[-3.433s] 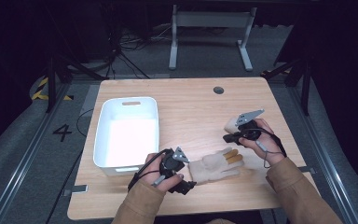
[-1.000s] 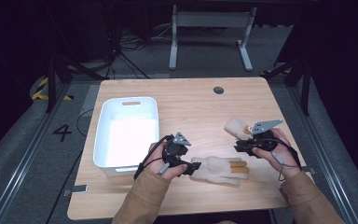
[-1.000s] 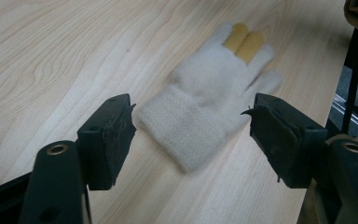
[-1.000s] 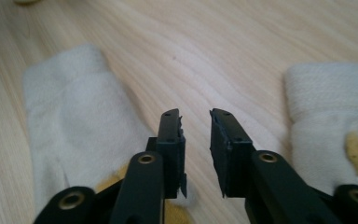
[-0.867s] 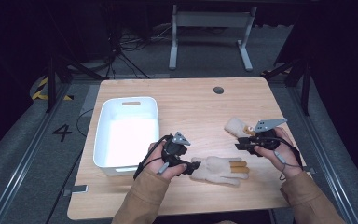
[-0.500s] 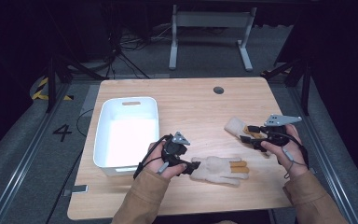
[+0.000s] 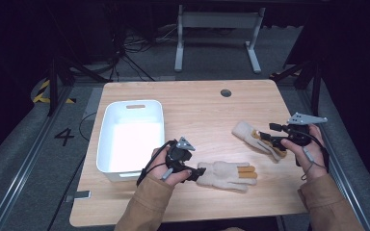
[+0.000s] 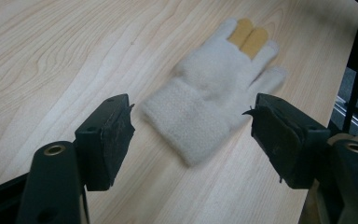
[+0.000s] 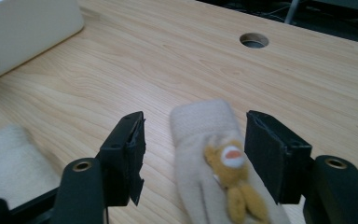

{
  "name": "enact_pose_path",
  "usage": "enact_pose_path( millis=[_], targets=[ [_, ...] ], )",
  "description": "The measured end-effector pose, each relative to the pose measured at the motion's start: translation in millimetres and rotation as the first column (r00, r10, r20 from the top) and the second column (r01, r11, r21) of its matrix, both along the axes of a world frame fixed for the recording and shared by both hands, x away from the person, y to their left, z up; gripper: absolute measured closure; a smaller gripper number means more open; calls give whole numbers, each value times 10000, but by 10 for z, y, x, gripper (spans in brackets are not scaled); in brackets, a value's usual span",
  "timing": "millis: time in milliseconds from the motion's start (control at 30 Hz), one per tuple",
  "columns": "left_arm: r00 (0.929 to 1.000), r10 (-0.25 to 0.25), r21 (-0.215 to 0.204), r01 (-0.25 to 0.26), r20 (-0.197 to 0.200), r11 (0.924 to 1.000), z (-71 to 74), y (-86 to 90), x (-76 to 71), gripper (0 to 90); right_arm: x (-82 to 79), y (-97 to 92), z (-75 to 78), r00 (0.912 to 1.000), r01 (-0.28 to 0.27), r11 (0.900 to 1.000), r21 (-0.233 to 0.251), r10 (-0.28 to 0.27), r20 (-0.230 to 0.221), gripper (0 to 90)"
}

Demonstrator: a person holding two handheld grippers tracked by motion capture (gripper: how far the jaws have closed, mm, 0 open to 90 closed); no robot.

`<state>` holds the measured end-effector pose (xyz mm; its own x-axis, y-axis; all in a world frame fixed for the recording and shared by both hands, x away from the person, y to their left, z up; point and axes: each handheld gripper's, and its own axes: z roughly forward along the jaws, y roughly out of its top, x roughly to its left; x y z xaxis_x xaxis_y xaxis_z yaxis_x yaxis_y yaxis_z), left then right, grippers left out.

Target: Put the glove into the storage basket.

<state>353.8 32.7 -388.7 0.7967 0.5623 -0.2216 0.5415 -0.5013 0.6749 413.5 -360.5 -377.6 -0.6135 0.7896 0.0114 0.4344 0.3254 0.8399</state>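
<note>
Two cream gloves lie apart on the wooden surface point(image 7: 197, 110): the near glove point(image 7: 226, 174) before the left claw point(image 8: 193, 137), whose jaws stand released around its cuff, and the far glove point(image 7: 257, 138) between the right claw's point(image 9: 193, 156) jaws, just opening, not pressing it. White bin point(image 7: 131, 134) sits left.

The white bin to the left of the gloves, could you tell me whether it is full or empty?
Empty: the white bin shows only its bare white floor in the high view.
</note>
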Motion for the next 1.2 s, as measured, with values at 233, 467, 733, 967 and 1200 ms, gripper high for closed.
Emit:
enact_pose_path(
  millis=[233,467,733,967,1200],
  targets=[
    [9998,-126,180,129,-127,9998,-25,34,-31,286,88,-195,20,9994,248,9996,107,-245,-248,394],
    [9998,-114,247,118,-186,9996,-44,83,-65,283,195,-356,-40,9937,-1003,9945,284,1016,-481,384],
    [9997,-20,300,27,-229,9995,-60,121,-91,281,308,-384,-169,9888,-1326,9909,-250,1305,-730,384],
    [9997,40,342,-31,-258,9994,-78,149,-103,283,424,-352,-344,9855,-1223,9921,-263,1182,-1216,407],
    [9996,51,363,-41,-289,9993,-90,166,-127,283,503,-248,-487,9827,-1097,9914,-710,975,-1573,424]
  ],
)
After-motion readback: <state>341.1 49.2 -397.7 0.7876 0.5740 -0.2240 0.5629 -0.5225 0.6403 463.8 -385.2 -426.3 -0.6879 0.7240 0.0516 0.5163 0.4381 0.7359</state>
